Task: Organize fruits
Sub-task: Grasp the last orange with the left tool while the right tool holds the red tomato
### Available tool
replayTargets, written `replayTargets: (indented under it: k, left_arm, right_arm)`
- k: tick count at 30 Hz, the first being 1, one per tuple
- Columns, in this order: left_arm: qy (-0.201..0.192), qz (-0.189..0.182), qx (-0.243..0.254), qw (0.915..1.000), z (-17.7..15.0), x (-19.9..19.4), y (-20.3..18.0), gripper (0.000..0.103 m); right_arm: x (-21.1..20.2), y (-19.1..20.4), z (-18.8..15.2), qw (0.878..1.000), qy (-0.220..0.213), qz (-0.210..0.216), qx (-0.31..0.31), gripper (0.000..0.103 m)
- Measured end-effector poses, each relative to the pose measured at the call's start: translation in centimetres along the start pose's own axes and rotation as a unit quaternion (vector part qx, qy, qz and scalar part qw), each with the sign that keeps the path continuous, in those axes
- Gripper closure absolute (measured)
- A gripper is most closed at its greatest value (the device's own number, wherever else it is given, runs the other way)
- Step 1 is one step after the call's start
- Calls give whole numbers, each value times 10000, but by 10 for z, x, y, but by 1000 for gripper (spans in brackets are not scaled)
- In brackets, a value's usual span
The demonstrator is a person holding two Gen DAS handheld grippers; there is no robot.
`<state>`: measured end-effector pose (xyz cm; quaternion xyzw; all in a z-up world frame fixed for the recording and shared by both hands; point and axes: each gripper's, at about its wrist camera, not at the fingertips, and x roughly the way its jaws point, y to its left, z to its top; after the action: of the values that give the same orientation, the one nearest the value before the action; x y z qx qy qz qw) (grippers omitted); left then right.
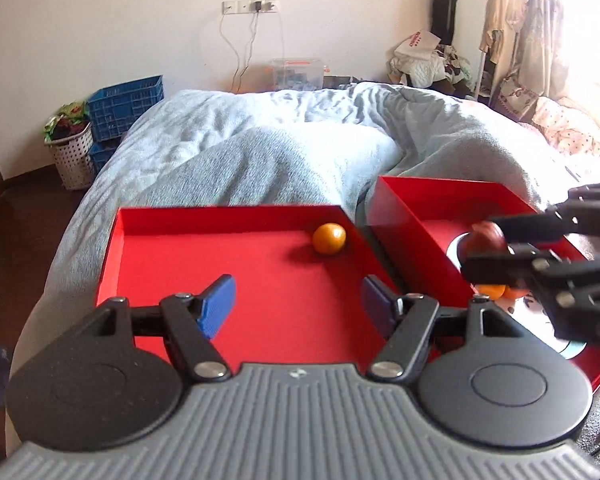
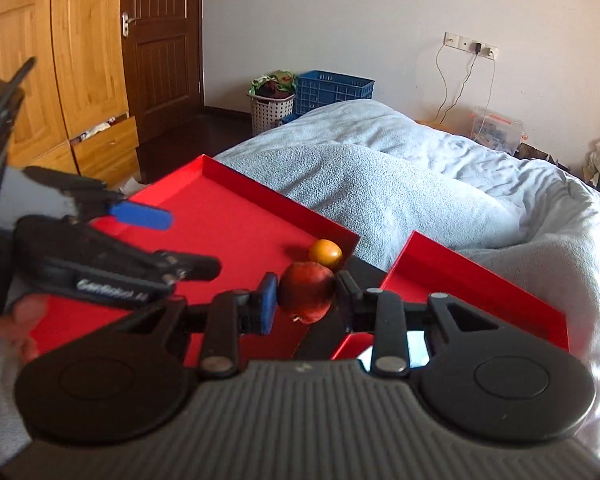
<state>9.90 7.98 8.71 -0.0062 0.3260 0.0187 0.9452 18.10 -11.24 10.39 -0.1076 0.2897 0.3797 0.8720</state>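
Your right gripper (image 2: 306,298): you hold it up in the air, over the gap between the two red boxes. Its two fingers squeeze the red apple (image 2: 307,297) from both sides.
Red apple: it sits tight between the blue pad (image 2: 269,303) on its left and the dark finger on its right. It touches no box. From your left camera you see the same apple (image 1: 485,238) high above the right box (image 1: 420,208).
Your left gripper (image 1: 298,306): you hold it low and level over the near part of the left box (image 1: 228,213). Its two blue pads (image 1: 219,306) are spread wide with nothing between them.
Your left hand (image 2: 16,322): only a bit of skin shows under the left gripper, at the edge of the right camera.
Orange in the left box (image 1: 329,238): it lies alone on the red floor, close to the far right corner.
Oranges in the right box (image 1: 496,291): two peek out from under the right gripper. They are mostly hidden.
Boxes: they sit side by side on the pale blue blanket (image 1: 260,148), with a small gap between them.
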Motion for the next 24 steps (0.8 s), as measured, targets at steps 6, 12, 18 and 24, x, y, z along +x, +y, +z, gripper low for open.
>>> replayTargets:
  k: [6,12,18,24]
  left_arm:
    - [166,-398,1064,9934,37,51,-29,28]
    - [773,-841,1732,9782,33,116,-20,31]
    - [814,-967,1962,9724,30,144,-22,39]
    - [838,-1063,1987,9707,26,168,-26,54]
  right_arm:
    - [-37,-3,-14,9989,-344,217,241,68]
    - [-51,-12,-21,9974,-546,277,372,68]
    - [-48,-18,-28,9966,-560,286,523,68]
    - [-46,-17,-26,9961,-577,260,607,68]
